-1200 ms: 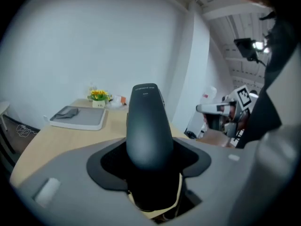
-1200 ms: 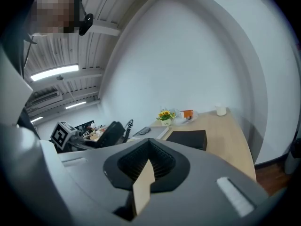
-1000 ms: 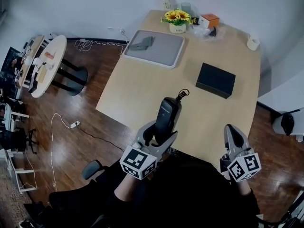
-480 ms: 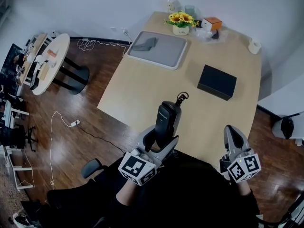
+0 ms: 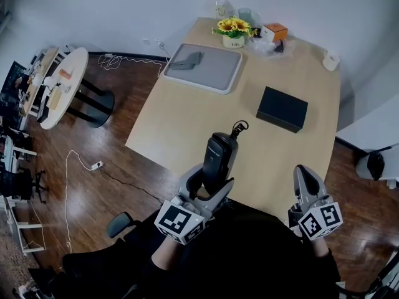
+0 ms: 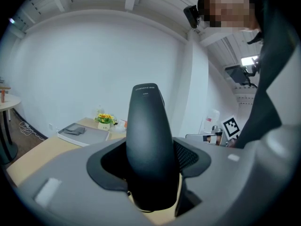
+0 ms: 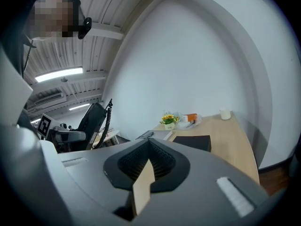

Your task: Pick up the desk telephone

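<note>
left claw (image 5: pixel 209 180) holds desk telephone (image 5: pixel 219 151) upright, cord (image 5: pixel 239 126) on top.

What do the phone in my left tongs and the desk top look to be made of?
Telephone: likely hard black plastic, satin; smooth moulded curve with a soft highlight. Desk top: pale wood look, matte, even tan; laminate or veneer, cannot tell which.
</note>
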A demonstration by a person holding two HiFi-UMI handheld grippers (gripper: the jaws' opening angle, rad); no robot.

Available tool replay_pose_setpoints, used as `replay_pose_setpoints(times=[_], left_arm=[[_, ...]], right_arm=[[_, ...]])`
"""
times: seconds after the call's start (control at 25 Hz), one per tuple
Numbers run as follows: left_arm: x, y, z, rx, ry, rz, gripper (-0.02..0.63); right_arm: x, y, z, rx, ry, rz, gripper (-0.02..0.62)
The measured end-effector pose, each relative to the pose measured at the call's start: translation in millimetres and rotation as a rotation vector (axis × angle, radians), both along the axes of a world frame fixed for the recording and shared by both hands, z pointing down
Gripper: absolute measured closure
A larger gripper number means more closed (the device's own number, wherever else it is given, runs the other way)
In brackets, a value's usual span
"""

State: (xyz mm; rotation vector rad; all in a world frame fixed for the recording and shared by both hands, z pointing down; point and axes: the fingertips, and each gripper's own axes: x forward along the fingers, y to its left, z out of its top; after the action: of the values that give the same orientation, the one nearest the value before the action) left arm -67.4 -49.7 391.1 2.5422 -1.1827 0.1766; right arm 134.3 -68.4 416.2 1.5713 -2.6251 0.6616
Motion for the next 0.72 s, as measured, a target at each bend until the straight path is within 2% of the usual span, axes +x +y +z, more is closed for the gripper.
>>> replay_pose_setpoints(times=[0.72], left_arm=[[1, 0, 5, -0.004, -0.021, 0.027, 0.341]], right_arm=[[-13, 1, -2, 0.003, 0.026, -0.043, 0.595]])
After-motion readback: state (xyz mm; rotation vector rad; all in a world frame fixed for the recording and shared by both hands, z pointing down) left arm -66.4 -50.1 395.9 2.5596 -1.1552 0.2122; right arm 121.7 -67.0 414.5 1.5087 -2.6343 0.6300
